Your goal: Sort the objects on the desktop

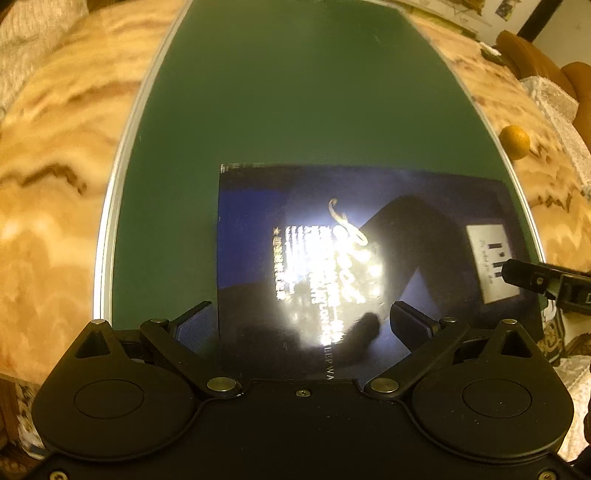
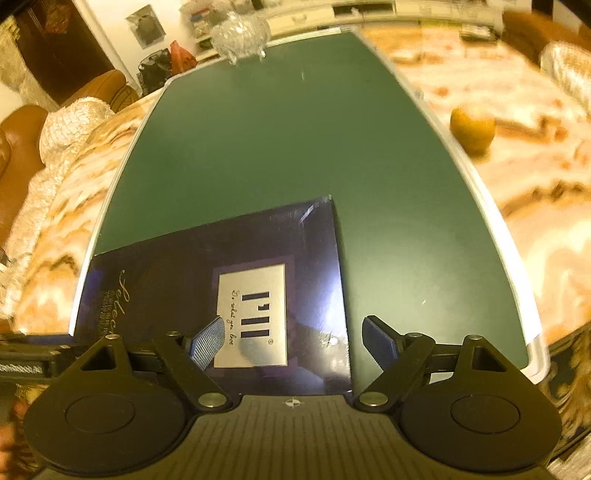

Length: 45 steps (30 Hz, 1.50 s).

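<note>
A flat dark blue box (image 1: 369, 258) with gold lettering and a silver label lies on the near end of a green mat (image 1: 295, 110). It also shows in the right wrist view (image 2: 221, 280), on the same green mat (image 2: 277, 147). My left gripper (image 1: 306, 325) is open and empty, hovering over the box's near edge. My right gripper (image 2: 295, 341) is open and empty, over the box's right part near the silver label (image 2: 255, 314). The right gripper's tip (image 1: 546, 280) shows at the right edge of the left wrist view.
The mat lies on a marbled orange-white table (image 1: 55, 166). An orange fruit (image 1: 514, 142) sits on the table just right of the mat, also seen in the right wrist view (image 2: 472, 127). A clear glass bowl (image 2: 240, 33) stands at the mat's far end.
</note>
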Motion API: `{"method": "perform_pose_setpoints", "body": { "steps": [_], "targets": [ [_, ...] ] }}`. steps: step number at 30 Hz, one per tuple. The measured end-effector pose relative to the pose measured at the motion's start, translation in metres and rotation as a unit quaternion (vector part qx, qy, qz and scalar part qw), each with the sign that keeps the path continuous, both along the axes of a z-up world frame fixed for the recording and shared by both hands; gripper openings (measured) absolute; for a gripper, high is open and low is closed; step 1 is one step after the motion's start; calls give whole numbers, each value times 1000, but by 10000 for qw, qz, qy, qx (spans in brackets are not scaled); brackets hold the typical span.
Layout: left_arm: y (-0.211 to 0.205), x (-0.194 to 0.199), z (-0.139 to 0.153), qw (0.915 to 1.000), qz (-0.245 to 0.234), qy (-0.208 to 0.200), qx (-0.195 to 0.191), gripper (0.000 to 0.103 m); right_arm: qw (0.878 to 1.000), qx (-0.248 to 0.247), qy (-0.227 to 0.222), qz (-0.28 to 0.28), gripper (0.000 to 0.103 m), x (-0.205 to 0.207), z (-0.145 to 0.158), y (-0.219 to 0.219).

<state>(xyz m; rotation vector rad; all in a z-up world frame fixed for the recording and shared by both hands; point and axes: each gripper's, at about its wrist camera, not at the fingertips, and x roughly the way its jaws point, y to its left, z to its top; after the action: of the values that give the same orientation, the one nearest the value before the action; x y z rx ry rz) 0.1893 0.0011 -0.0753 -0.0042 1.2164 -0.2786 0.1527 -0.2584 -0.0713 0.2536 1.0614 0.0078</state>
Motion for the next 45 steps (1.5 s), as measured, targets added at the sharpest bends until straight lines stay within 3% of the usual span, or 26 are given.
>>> {"method": "perform_pose_setpoints", "body": {
  "steps": [4,8,12,18,29,33,38,42,45],
  "targets": [
    [-12,-13,16,9988,-95,-346,331,102,9987,-418,-194,209,84,-11,8,14],
    [-26,-28,21,9974,-254,-529,422,102,9965,-703,-194,410,68,-19,6,26],
    [-40,-36,8,9960,-400,-493,623,102,9956,-794,-113,493,67,-23,-2,32],
    [-46,-36,-13,9969,-410,-283,611,102,9957,-760,9,525,66,-24,-12,33],
    [-53,-38,-17,9955,-430,-382,750,103,9941,-926,-77,563,68,-29,-16,40],
    [-45,-44,-14,9970,-259,-363,636,103,9965,-692,-48,475,76,-34,-14,38],
    [-25,-79,0,9971,81,-499,565,103,9970,-724,-158,242,103,-65,1,44],
    [-10,-120,9,9970,237,-549,489,103,9934,-1073,-300,289,103,-103,19,64],
    [5,-148,16,9955,491,-707,384,103,9942,-1001,-319,223,103,-132,30,75]
  ]
}}
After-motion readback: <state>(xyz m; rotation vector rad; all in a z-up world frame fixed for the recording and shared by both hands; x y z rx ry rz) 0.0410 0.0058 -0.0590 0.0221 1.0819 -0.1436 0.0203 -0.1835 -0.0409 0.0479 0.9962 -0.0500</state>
